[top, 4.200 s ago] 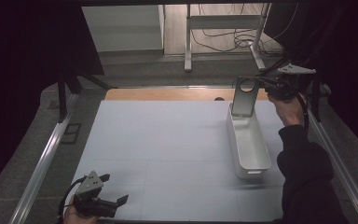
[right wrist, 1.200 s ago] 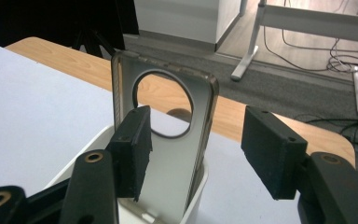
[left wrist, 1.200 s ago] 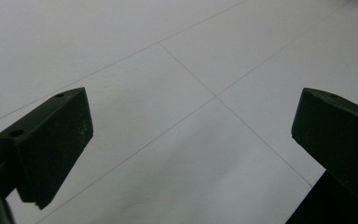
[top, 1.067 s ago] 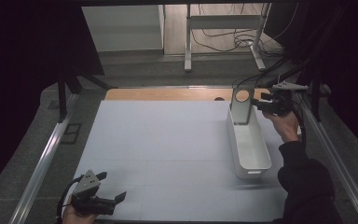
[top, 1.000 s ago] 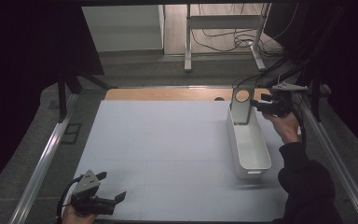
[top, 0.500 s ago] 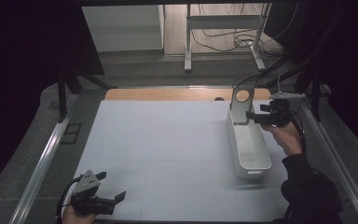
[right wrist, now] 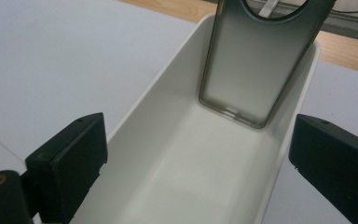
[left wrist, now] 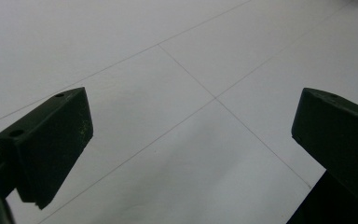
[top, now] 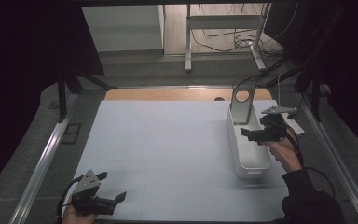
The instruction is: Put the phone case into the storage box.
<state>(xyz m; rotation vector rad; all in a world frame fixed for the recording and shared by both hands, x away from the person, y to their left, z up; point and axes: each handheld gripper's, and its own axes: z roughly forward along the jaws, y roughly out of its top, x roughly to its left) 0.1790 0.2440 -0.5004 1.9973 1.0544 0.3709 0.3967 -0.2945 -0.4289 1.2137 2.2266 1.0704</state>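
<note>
My right gripper [top: 251,135] hangs over the long white bin [top: 248,161] that stands lengthwise near the right edge of the white table [top: 168,149], and its jaws have just been opening; they now stand wide apart with nothing between them. In the right gripper view those two black jaws frame the bin's bare floor [right wrist: 186,186], and beyond them the phone case [right wrist: 256,70] stands upright inside the bin, leaning against its far end wall, its lower edge resting where the wall meets the floor. The case is a translucent grey shell with a round cut-out at its top, and from the high view that top part [top: 242,100] rises above the bin's rim at the end nearest the table's far edge, where a strip of bare wood [top: 168,94] shows past the white surface. The case is free of my pads and stands apart from them. My left gripper [top: 113,186] rests low at the near left corner of the table, well apart from the bin; its jaws are spread wide too, and in the left gripper view only the plain white surface [left wrist: 177,116] with its thin seam lines lies between them.
</note>
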